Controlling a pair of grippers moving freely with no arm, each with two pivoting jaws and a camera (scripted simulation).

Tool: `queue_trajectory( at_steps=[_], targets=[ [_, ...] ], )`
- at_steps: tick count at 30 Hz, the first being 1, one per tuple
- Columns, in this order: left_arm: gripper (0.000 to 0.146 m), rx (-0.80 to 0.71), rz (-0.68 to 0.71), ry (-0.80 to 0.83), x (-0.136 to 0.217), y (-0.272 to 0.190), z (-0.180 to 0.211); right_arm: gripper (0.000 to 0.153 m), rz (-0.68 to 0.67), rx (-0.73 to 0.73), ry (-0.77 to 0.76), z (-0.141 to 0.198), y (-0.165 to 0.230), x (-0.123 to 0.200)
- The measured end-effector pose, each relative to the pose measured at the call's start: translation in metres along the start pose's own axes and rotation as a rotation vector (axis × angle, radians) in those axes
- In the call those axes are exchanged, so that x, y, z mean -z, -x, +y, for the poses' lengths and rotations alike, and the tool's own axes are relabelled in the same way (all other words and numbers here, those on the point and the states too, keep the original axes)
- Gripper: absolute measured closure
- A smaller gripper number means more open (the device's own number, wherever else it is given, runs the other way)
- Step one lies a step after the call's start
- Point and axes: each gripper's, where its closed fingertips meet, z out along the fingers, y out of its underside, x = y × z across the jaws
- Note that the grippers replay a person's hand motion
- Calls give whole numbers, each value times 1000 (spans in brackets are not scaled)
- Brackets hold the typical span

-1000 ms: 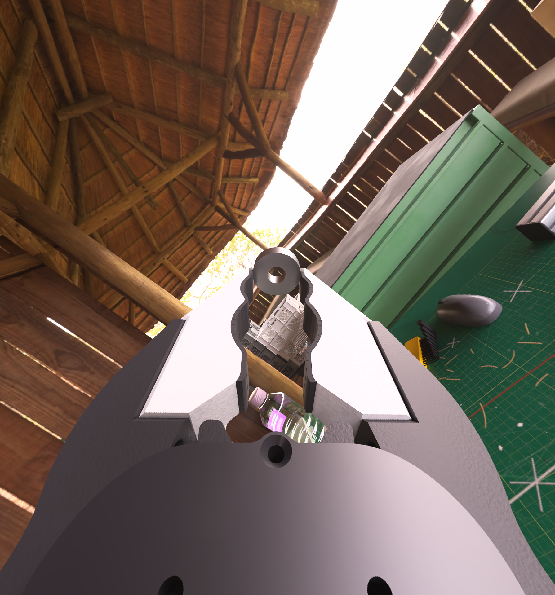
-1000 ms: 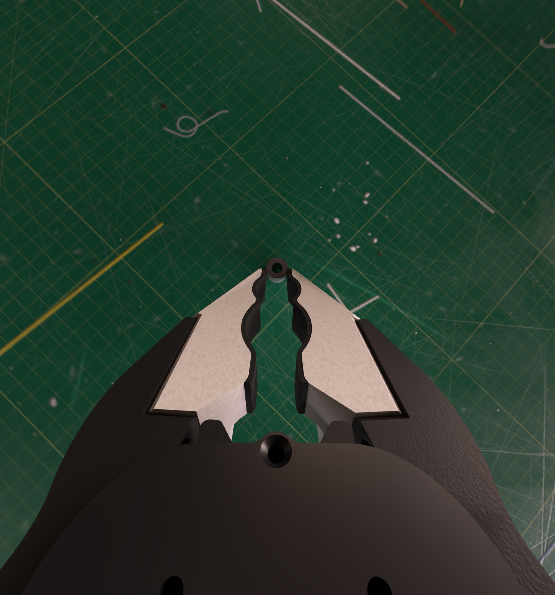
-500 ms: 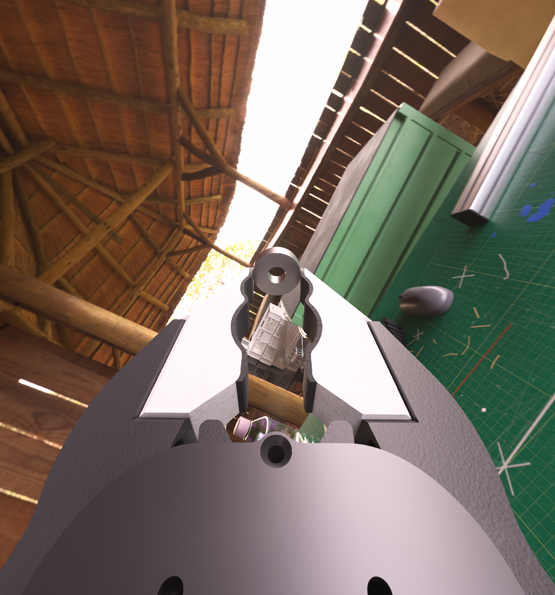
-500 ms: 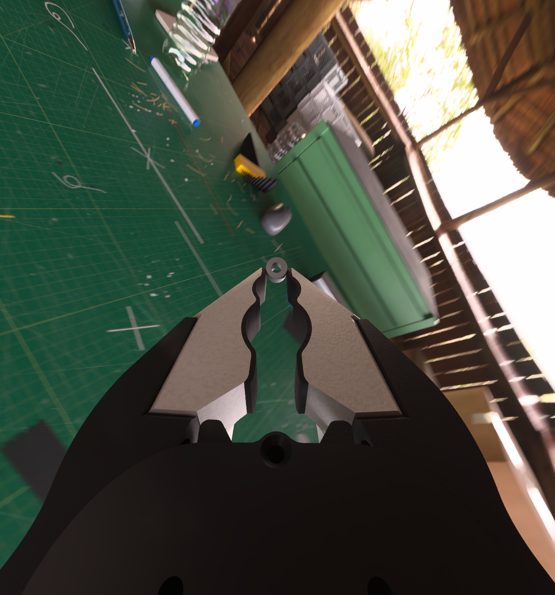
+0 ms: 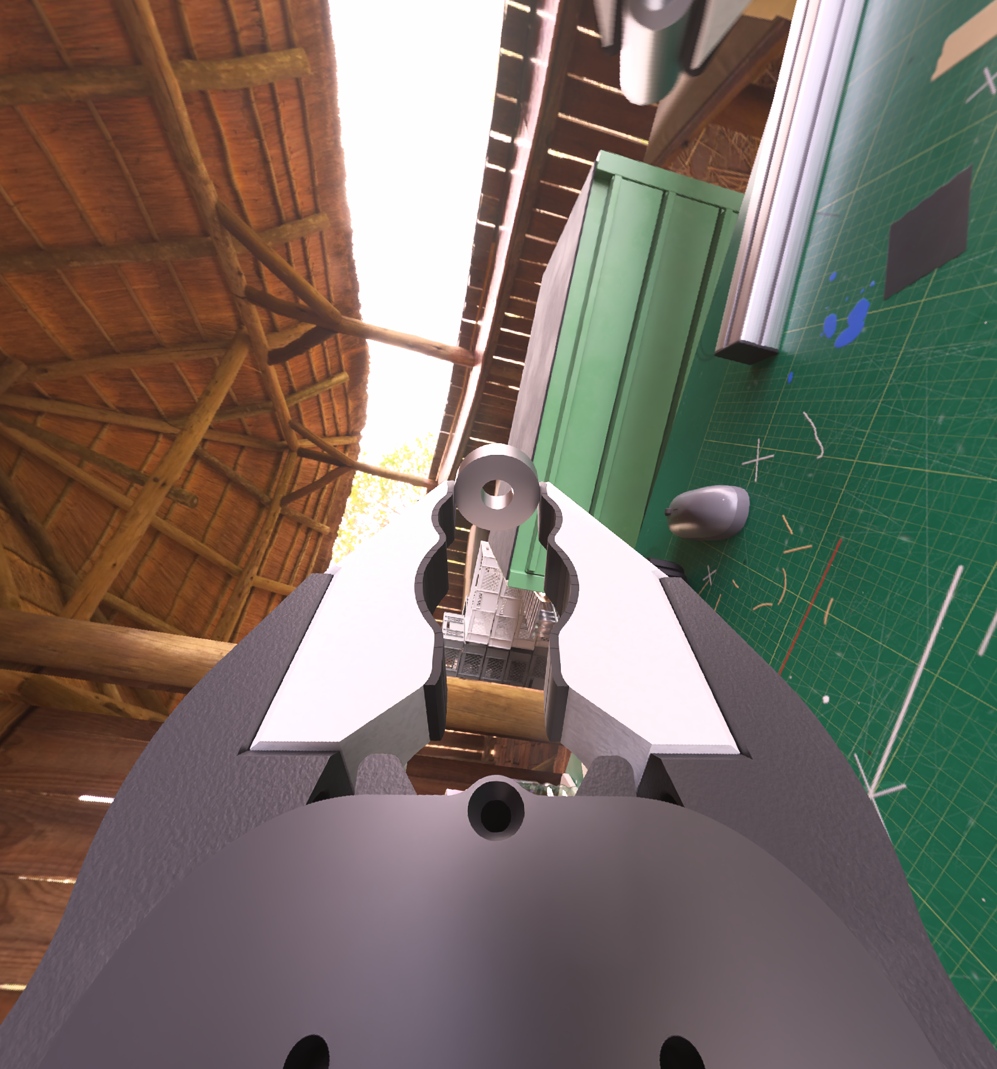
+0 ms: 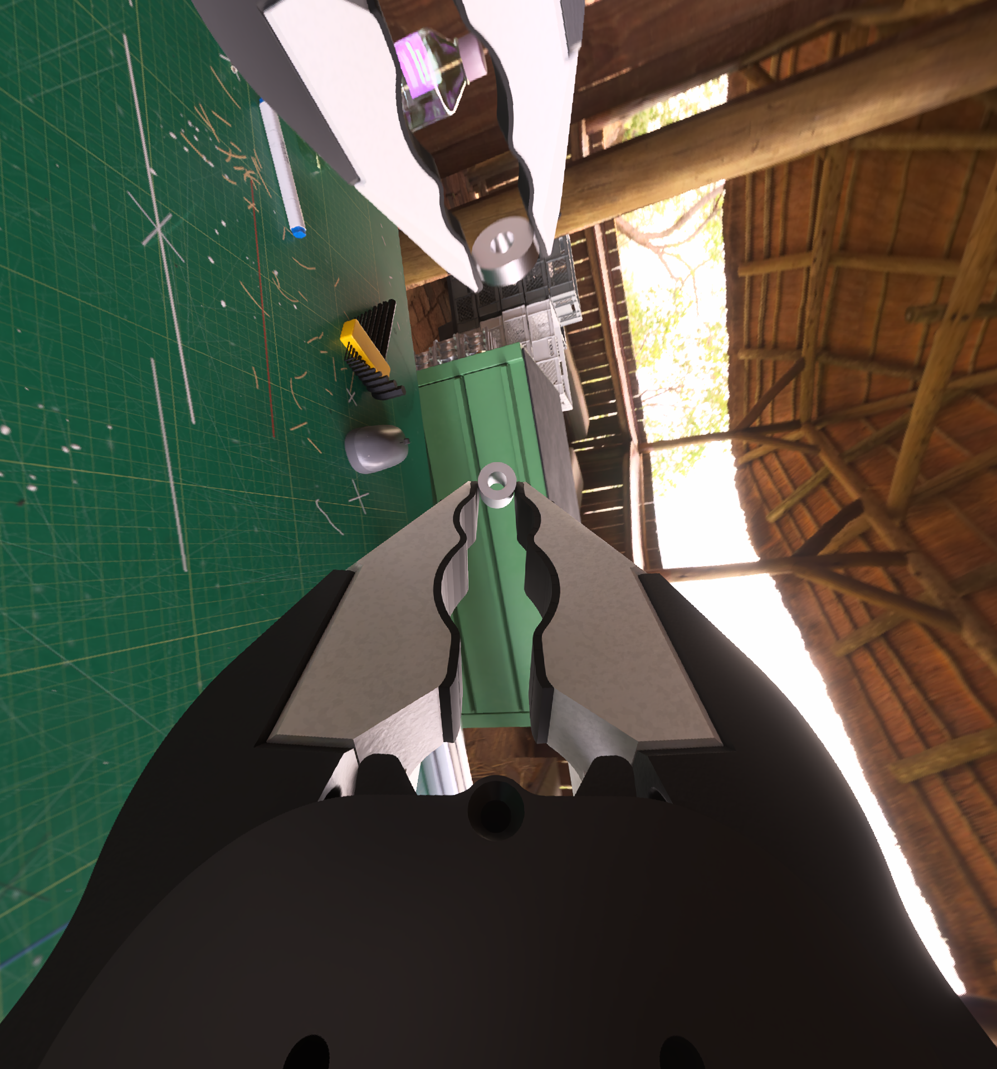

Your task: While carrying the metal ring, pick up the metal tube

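My left gripper (image 5: 496, 504) is shut on the metal ring (image 5: 472, 491), a thick grey ring held at the fingertips, up in the air beside the green mat (image 5: 918, 520). My right gripper (image 6: 497, 493) is shut on the metal tube (image 6: 499, 501), which shows end-on at the fingertips. In the left wrist view the right gripper (image 5: 652, 34) appears at the top edge with the tube (image 5: 646, 63) seen from the side. In the right wrist view the left gripper (image 6: 505, 260) appears at the top with the ring (image 6: 510, 266).
A green cabinet (image 5: 617, 347) stands at the mat's edge. A grey mouse (image 5: 710, 512) and an aluminium profile (image 5: 774, 231) lie on the mat. A yellow and black tool (image 6: 369, 353), a marker (image 6: 282, 168) and a bottle (image 6: 432, 75) lie further along.
My right gripper has lifted off the mat with the tube and swung round to face the cabinet and roof. My left gripper has turned with the ring. Each gripper now shows in the other's view.
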Motion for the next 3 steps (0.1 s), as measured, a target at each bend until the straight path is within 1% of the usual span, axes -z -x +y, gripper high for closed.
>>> queue_trajectory(
  at_steps=[3],
  targets=[
    [118,-39,22,20,-2,-7,-2,141,6,73,-6,-4,-4,-1]
  ],
)
